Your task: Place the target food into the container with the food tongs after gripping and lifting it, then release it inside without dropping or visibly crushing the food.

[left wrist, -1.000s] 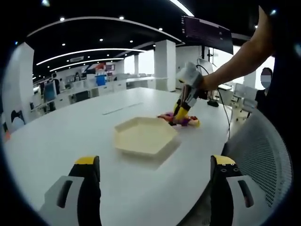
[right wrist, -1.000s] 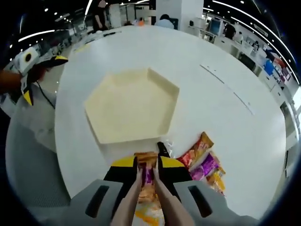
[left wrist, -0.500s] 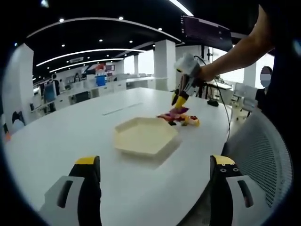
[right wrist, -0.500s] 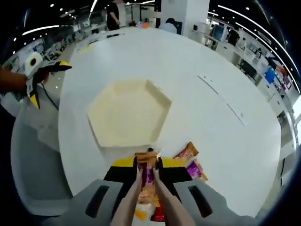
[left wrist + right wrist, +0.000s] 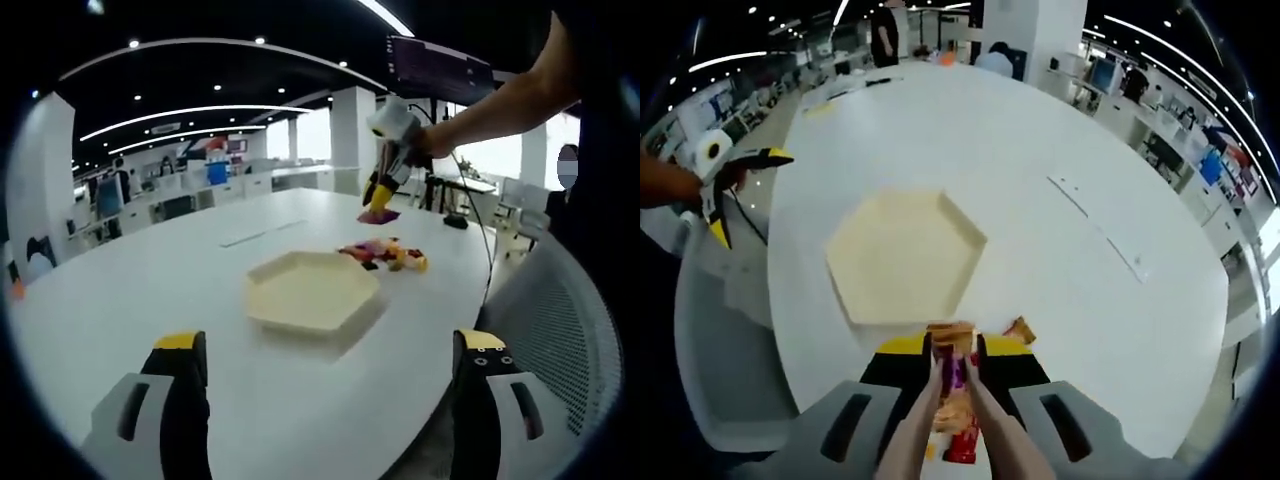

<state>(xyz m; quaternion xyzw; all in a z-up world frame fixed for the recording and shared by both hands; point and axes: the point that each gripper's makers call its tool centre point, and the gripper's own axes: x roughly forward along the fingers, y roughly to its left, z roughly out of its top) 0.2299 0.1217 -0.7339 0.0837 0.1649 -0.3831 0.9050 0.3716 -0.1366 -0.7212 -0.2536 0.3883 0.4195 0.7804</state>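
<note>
Food packet: we saw an orange and purple snack packet (image 5: 953, 375) pinched in the tongs (image 5: 952, 400), directly ahead of the right claw (image 5: 953, 352); in the left gripper view the same packet (image 5: 380, 214) hung below that claw, raised well above the bench.
Tongs: their two tan arms ran forward between the right claw's jaws and met on the packet.
Right claw: we found its yellow-tipped jaws drawn in close against the tongs, squeezing them shut on the packet; in the left gripper view the right claw (image 5: 381, 196) sat up and to the right, held in a person's hand (image 5: 425, 150).
Container: a cream hexagonal tray (image 5: 902, 258) lay on the bench ahead of the right claw, beyond the packet and apart from it; we saw nothing inside it.
Other packets: a small heap of colourful packets (image 5: 385, 252) lay on the bench just beside the tray, beneath the raised claw.
Left claw: we saw the left claw (image 5: 330, 400) with its jaws spread wide and nothing between them, hovering over the near edge of the bench.
Bench: a broad white round bench (image 5: 1040, 130) carried the tray and the heap.
</note>
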